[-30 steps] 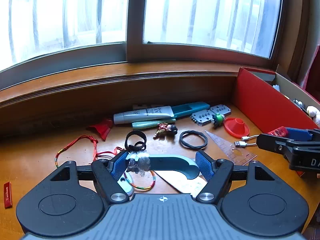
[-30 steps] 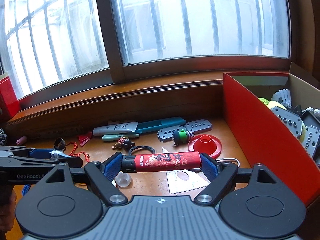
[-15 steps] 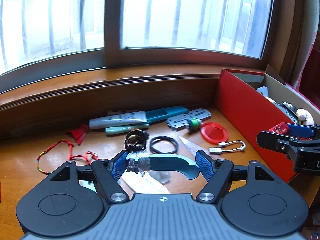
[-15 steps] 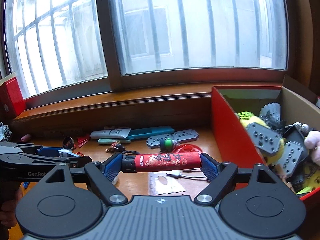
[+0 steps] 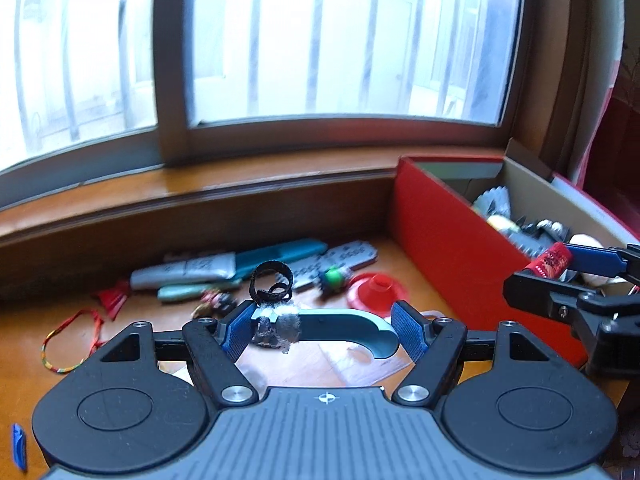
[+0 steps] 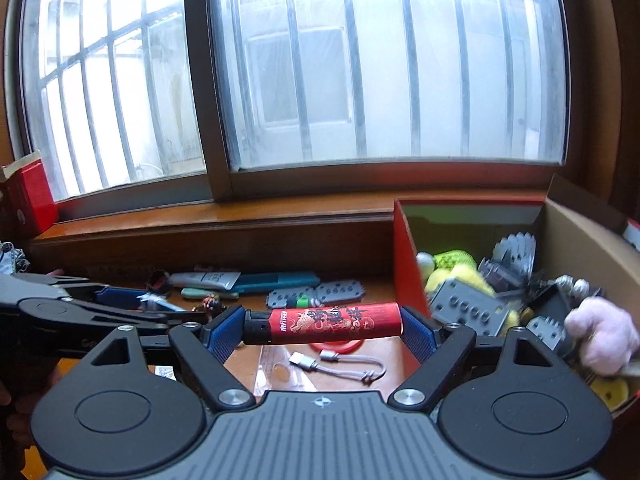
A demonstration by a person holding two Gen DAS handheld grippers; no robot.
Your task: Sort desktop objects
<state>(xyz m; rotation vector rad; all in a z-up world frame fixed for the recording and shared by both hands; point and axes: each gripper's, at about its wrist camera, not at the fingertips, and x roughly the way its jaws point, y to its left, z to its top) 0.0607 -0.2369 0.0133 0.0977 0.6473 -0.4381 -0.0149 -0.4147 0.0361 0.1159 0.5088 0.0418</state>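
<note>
My left gripper (image 5: 326, 326) is shut endwise on a teal curved handle (image 5: 346, 326) with crumpled clear tape and a black strap loop (image 5: 271, 280) at its left end, held above the wooden desk. My right gripper (image 6: 322, 328) is shut endwise on a red cylinder with dragon print and a black cap (image 6: 334, 323). In the left wrist view that red cylinder (image 5: 552, 263) and the right gripper hang over the open red box (image 5: 448, 248). The box (image 6: 404, 248) holds grey button pads, yellow items and a pink plush.
On the desk (image 5: 24, 320) lie a white tube (image 5: 184, 271), a teal case (image 5: 280, 251), grey button pads (image 5: 344, 258), a red funnel (image 5: 376, 290), a red string bracelet (image 5: 70, 338), a small figurine (image 5: 214, 302), a short white cable (image 6: 340, 362) and a clear ruler (image 6: 280, 372). A wooden window sill runs behind.
Both grippers have moved right and slightly up with their loads; the red box has come closer and more of its inside shows in both views. Grips are unchanged.
</note>
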